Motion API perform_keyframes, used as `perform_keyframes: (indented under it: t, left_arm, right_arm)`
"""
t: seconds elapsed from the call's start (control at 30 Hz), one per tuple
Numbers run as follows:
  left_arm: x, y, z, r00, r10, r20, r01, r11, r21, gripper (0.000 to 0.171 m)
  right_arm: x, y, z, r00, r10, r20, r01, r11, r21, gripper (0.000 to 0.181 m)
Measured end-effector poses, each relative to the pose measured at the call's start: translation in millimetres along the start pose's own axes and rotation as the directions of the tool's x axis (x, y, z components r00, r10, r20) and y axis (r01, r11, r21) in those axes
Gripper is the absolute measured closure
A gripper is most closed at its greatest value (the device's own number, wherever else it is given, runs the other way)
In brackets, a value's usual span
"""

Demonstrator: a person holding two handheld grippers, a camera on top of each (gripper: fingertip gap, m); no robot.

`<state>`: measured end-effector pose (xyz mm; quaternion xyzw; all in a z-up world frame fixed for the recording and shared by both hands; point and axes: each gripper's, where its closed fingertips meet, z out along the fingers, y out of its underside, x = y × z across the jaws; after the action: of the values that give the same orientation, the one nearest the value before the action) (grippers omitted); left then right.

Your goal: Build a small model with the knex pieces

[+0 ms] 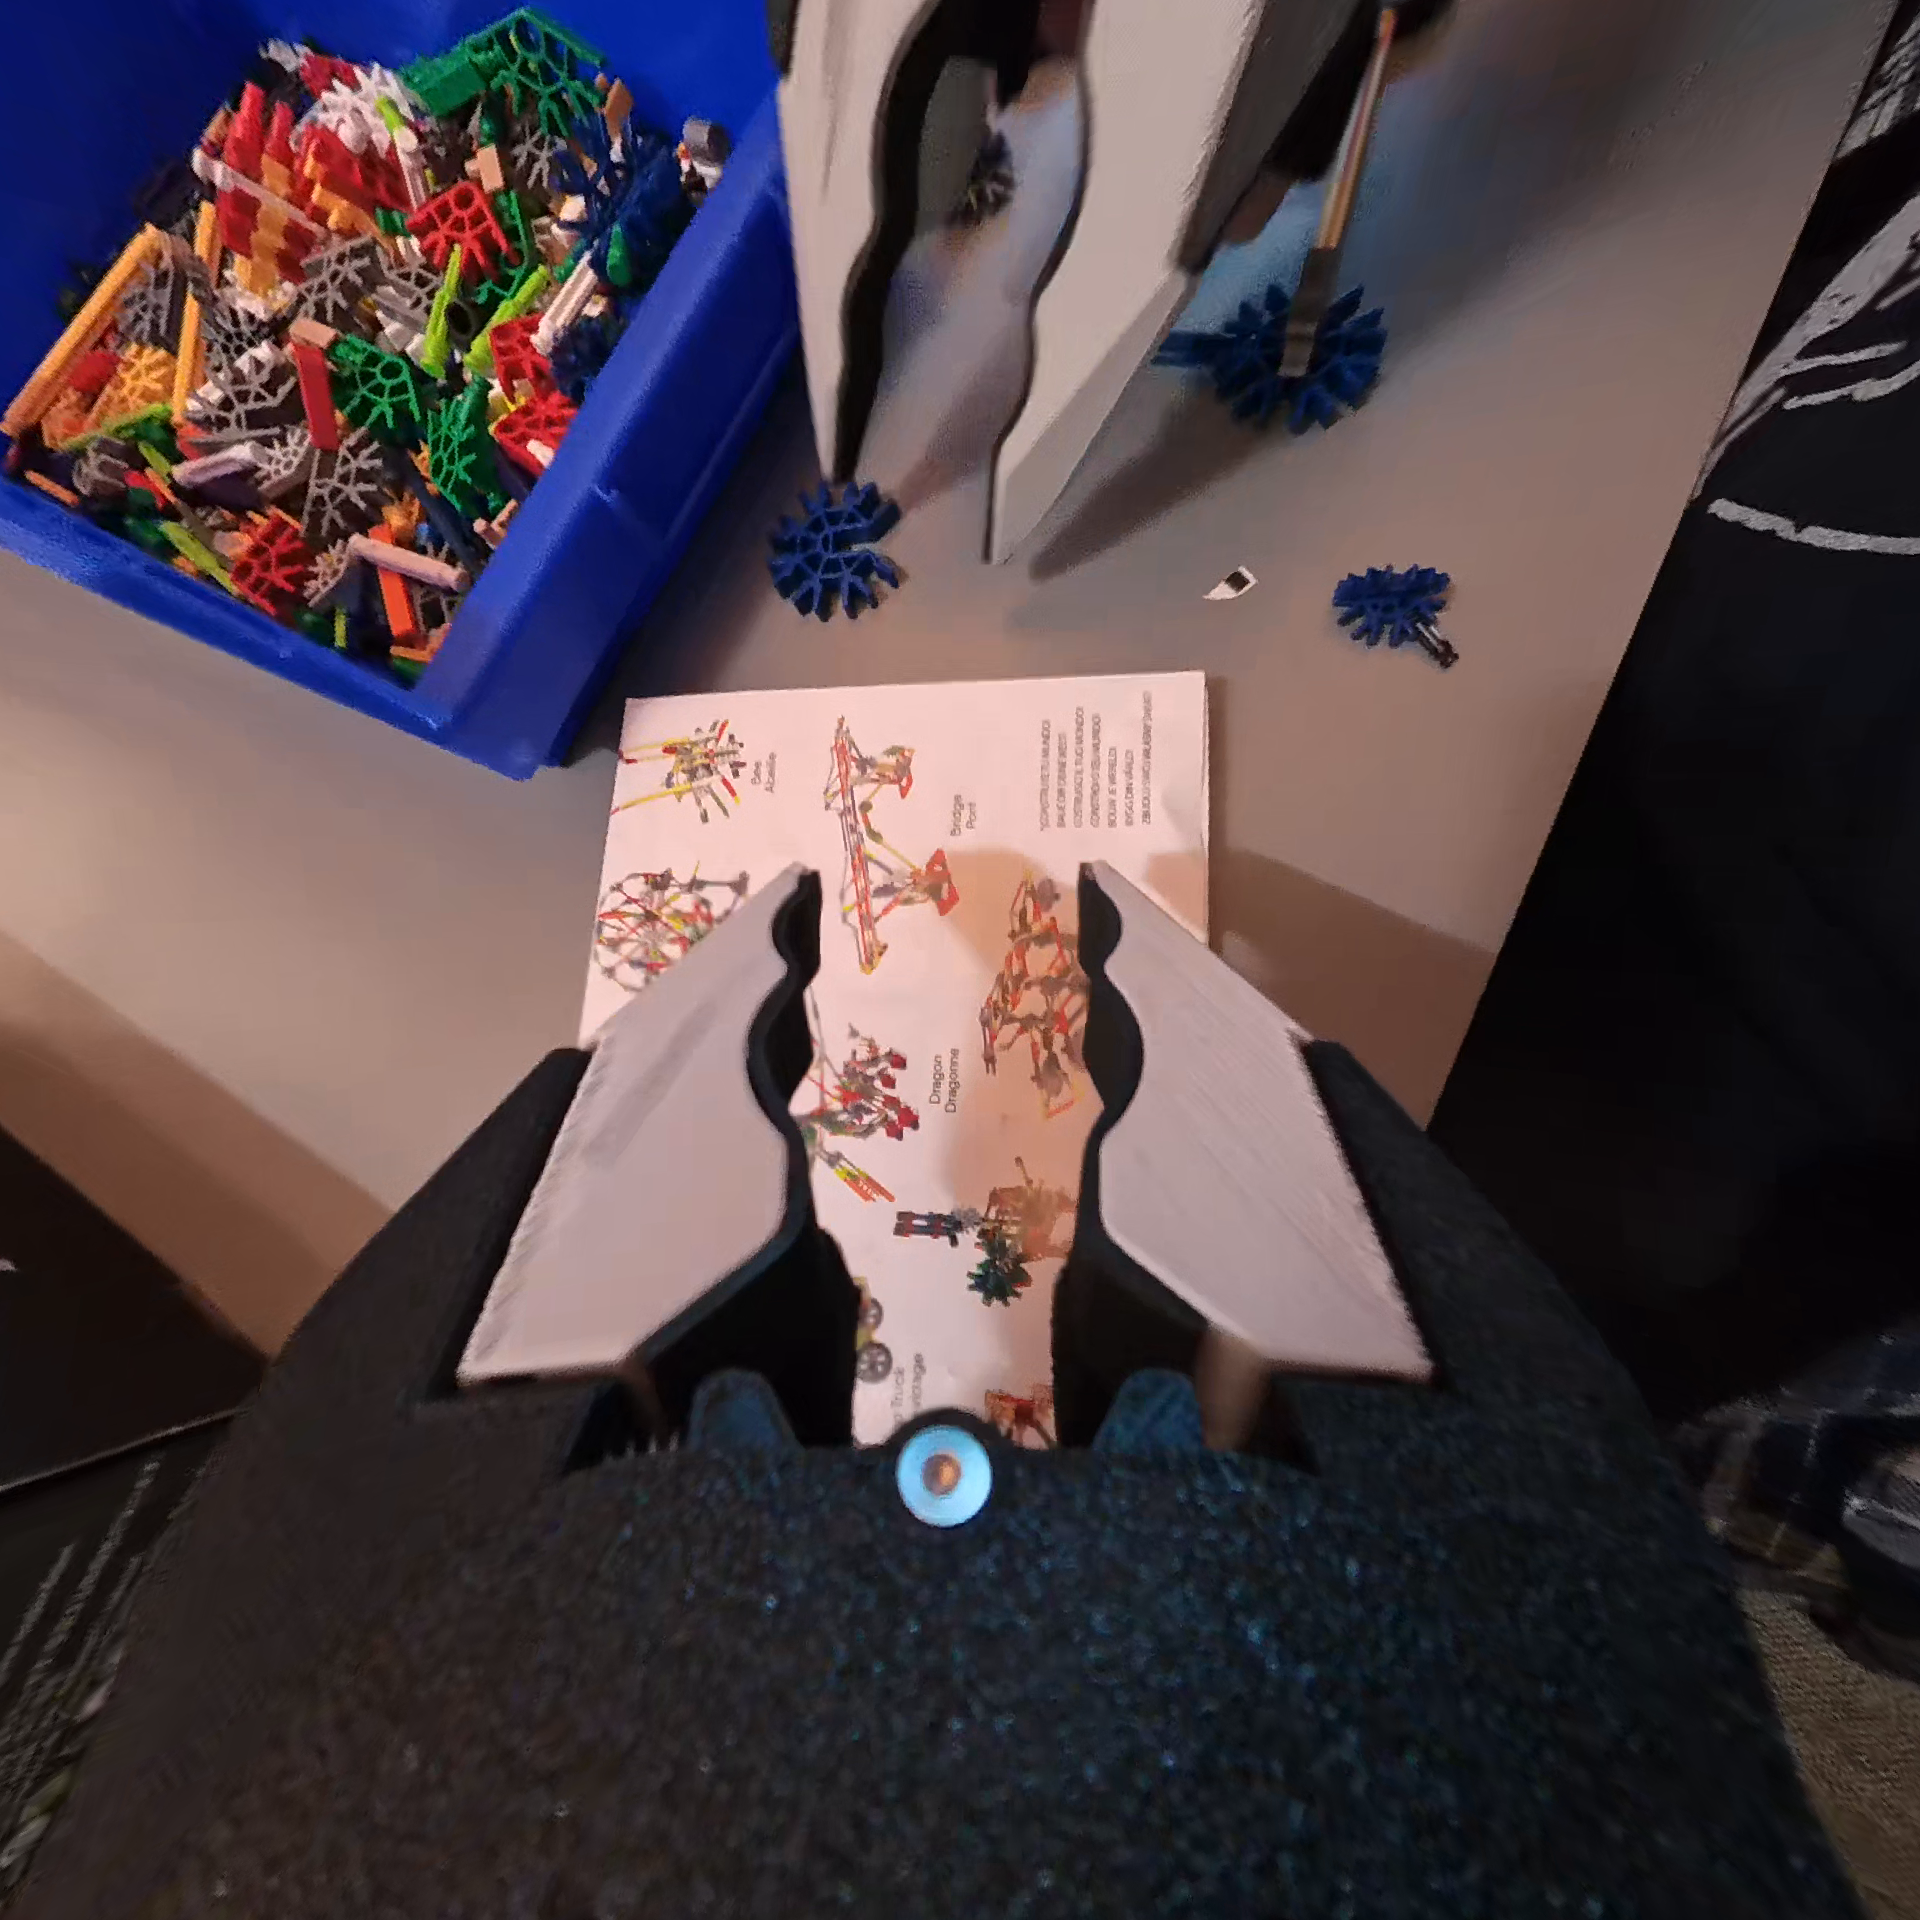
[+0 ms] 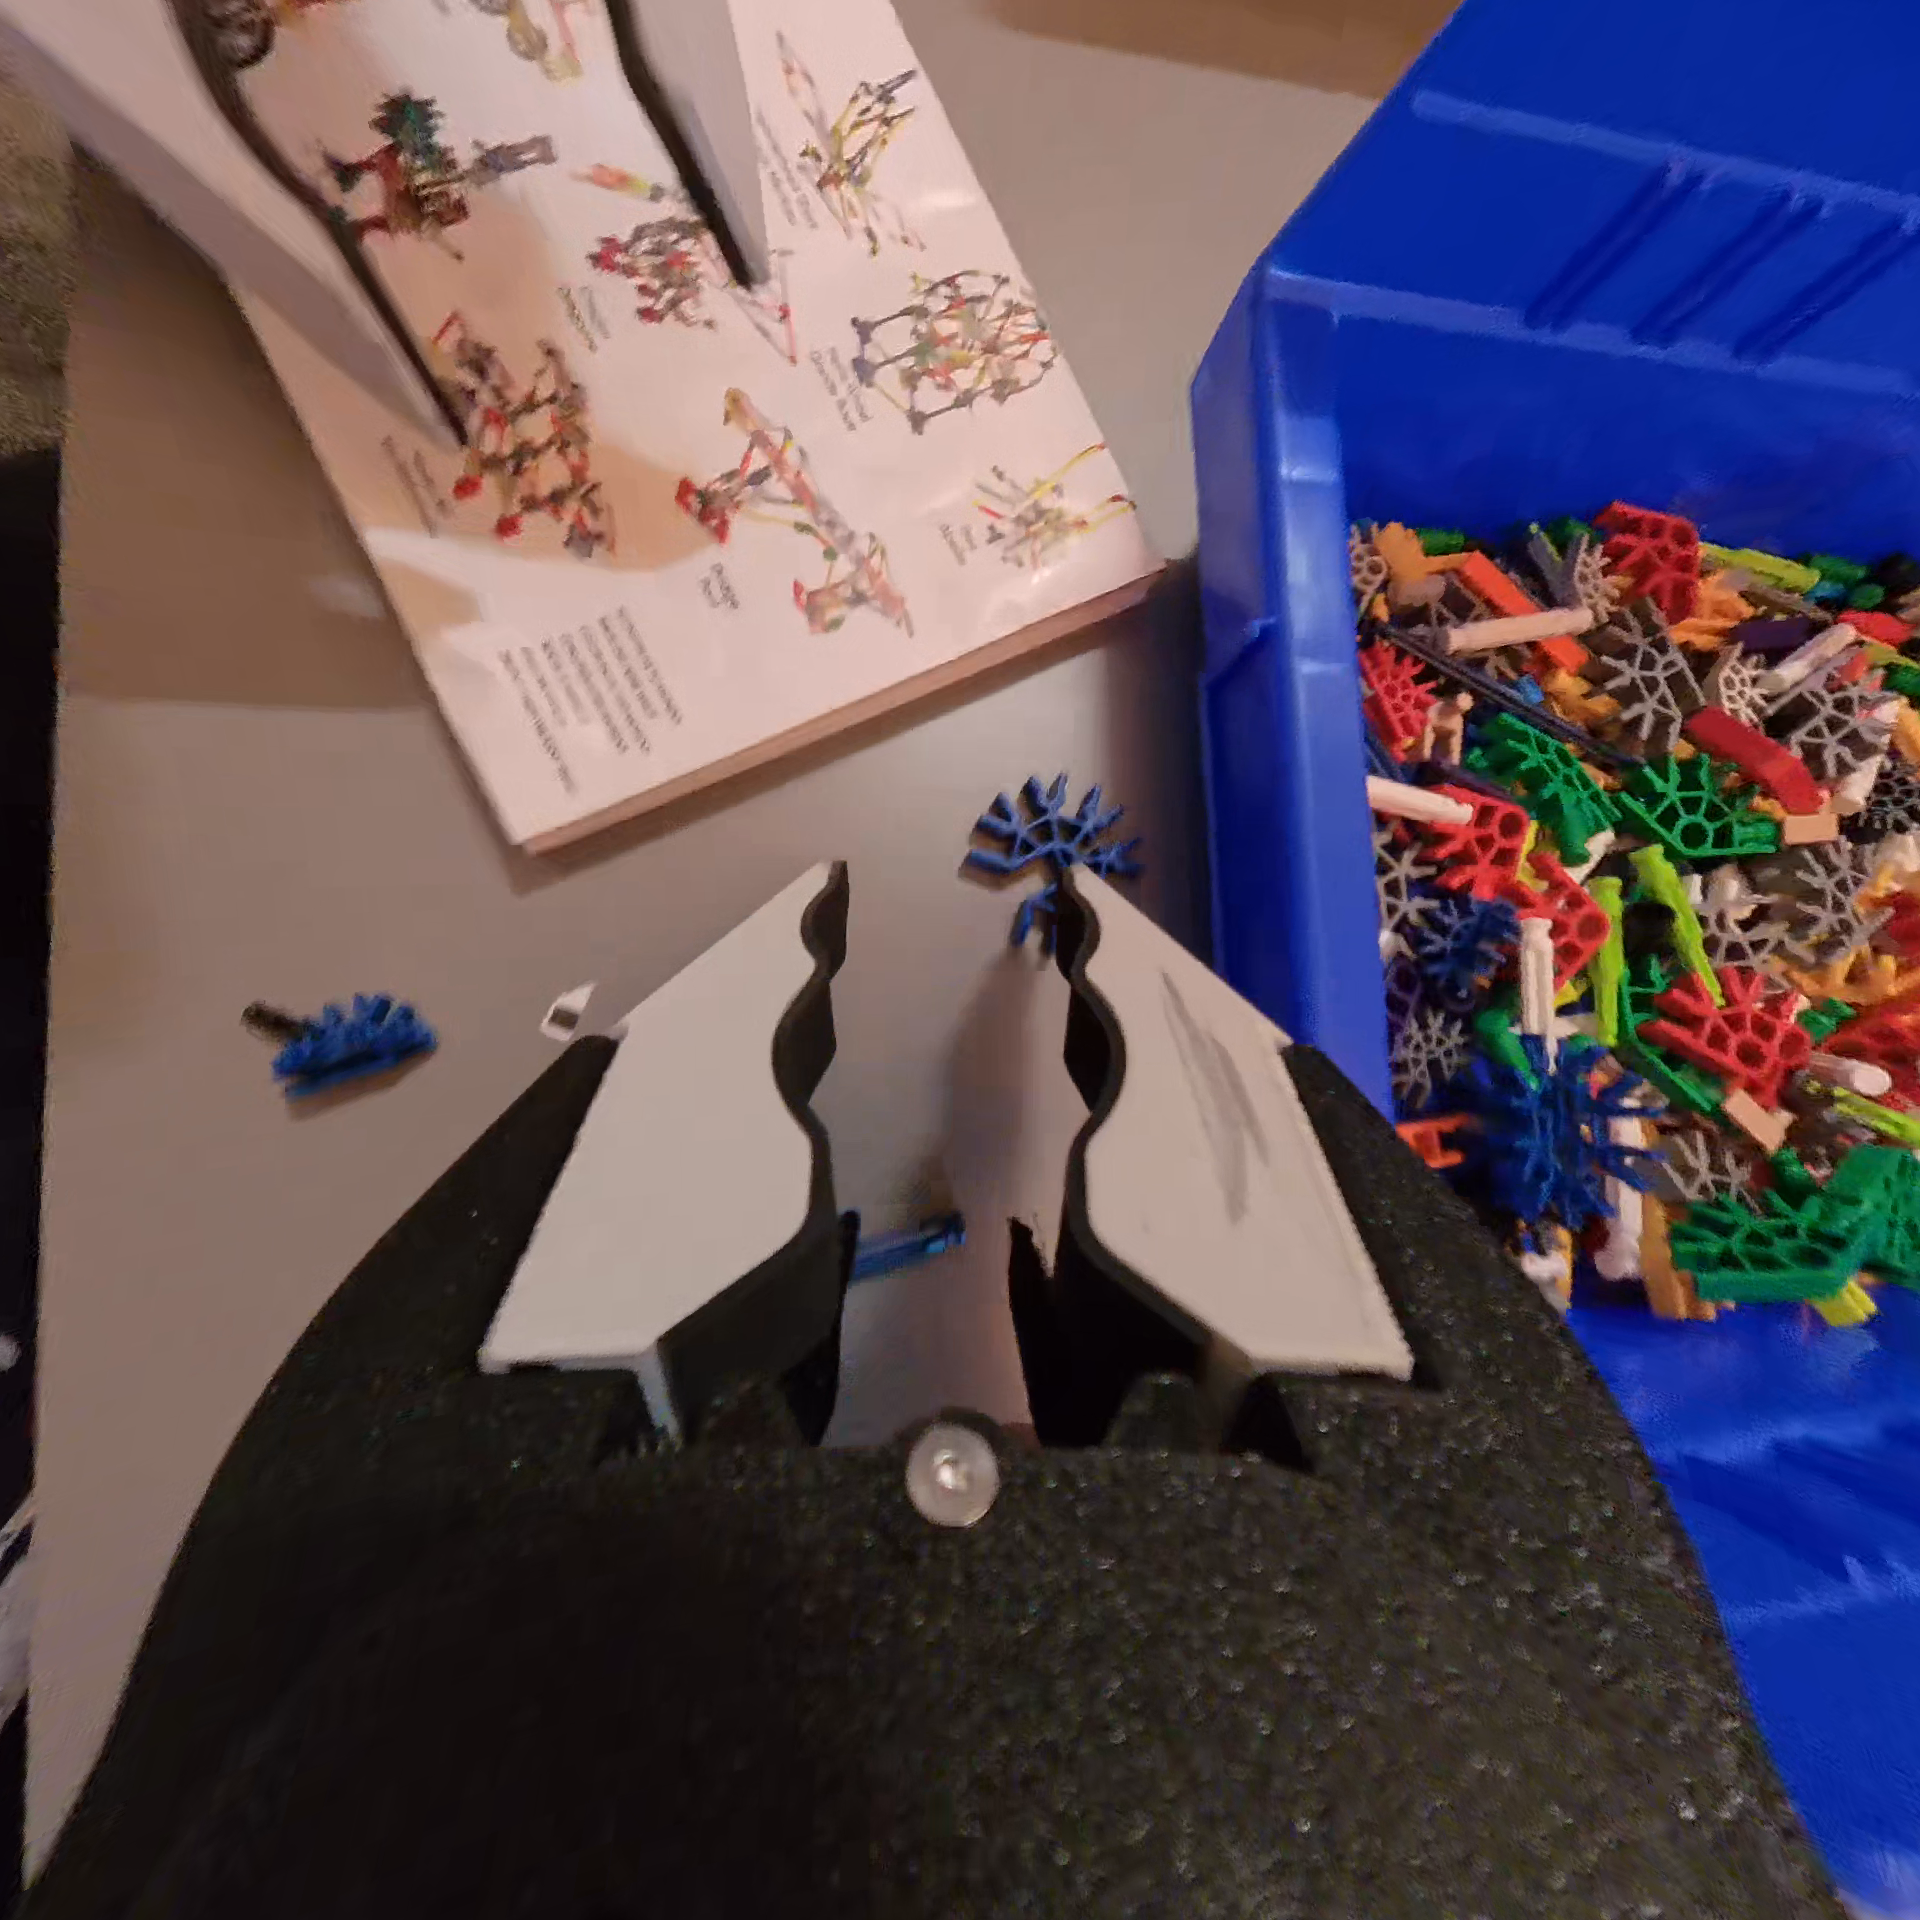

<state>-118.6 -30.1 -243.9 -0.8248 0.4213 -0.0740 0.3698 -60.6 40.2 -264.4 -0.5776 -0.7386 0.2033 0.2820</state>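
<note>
Left gripper (image 1: pixel 948 883): grey wavy-edged fingers, grainy black body, spread wide, empty, above glossy instruction booklet (image 1: pixel 1122 748). Right gripper (image 2: pixel 951 883): same build, parted wide, gripping nothing, one tip beside spiky blue snowflake connector (image 2: pixel 1044 831) on smooth grey table (image 2: pixel 260 779). Just right, blue plastic bin (image 2: pixel 1278 623), heaped with multicoloured rods and connectors (image 2: pixel 1662 883).

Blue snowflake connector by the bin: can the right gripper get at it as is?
Probably yes. The right gripper is open and empty, the blue snowflake connector lies flat on the table just past its fingertip, and nothing sits between; the blue bin stands close alongside.
</note>
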Motion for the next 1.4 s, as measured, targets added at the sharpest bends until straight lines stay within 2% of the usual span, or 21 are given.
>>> perform_keyframes:
  t: [0.17,0.37,0.53,0.67,0.83,0.93,1.03,1.1,1.2,1.33,1.4]
  left_arm:
    - [-10.1,-12.0,-2.9,0.999,0.032,0.022,-0.032,0.999,0.001,0.123]
    - [-30.0,-28.5,-1.5,0.994,0.098,0.055,-0.096,0.995,-0.032,0.124]
    - [-68.9,-61.7,8.2,0.981,0.150,0.126,-0.142,0.987,-0.069,0.128]
    - [-102.0,-96.9,23.9,0.941,0.300,0.159,-0.275,0.948,-0.162,0.130]
    - [-135.6,-121.7,62.0,0.914,0.404,0.031,-0.373,0.868,-0.329,0.136]
    - [-144.5,-106.1,89.3,0.931,0.335,-0.146,-0.364,0.816,-0.449,0.137]
    - [-158.1,-75.1,105.1,0.939,0.245,-0.242,-0.344,0.717,-0.606,0.134]
    - [-165.9,-63.4,111.1,0.940,0.219,-0.260,-0.339,0.668,-0.662,0.133]
    - [-171.5,-59.7,123.2,0.939,0.226,-0.260,-0.345,0.631,-0.695,0.134]
    - [-177.6,-39.7,130.3,0.941,0.200,-0.274,-0.339,0.528,-0.779,0.135]
    - [-175.7,-36.8,134.9,0.932,0.197,-0.303,-0.361,0.513,-0.779,0.140]
  right_arm:
    - [8.9,-0.2,18.7,0.998,0.055,0.019,-0.055,0.998,-0.008,0.144]
    - [-8.2,8.2,5.9,0.991,0.053,0.124,-0.047,0.998,-0.050,0.149]
    - [-27.0,14.9,-6.6,0.982,0.027,0.187,-0.019,0.999,-0.043,0.149]
    - [-27.3,10.3,-15.8,0.985,0.039,0.168,-0.047,0.998,0.045,0.147]
    - [-20.5,1.7,-31.2,0.987,0.054,0.151,-0.078,0.984,0.158,0.147]
    - [-16.9,1.2,-37.1,0.989,0.061,0.135,-0.086,0.979,0.183,0.147]
    - [-19.0,-0.4,-42.1,0.990,0.049,0.130,-0.075,0.976,0.205,0.147]
    - [-20.7,-0.6,-45.0,0.991,0.040,0.128,-0.067,0.974,0.214,0.148]
    - [-20.9,-2.1,-48.9,0.992,0.034,0.119,-0.061,0.971,0.229,0.148]
    - [-20.2,-5.1,-53.3,0.994,0.029,0.108,-0.055,0.968,0.246,0.148]
    - [-20.4,-5.5,-54.8,0.994,0.027,0.106,-0.053,0.966,0.252,0.148]
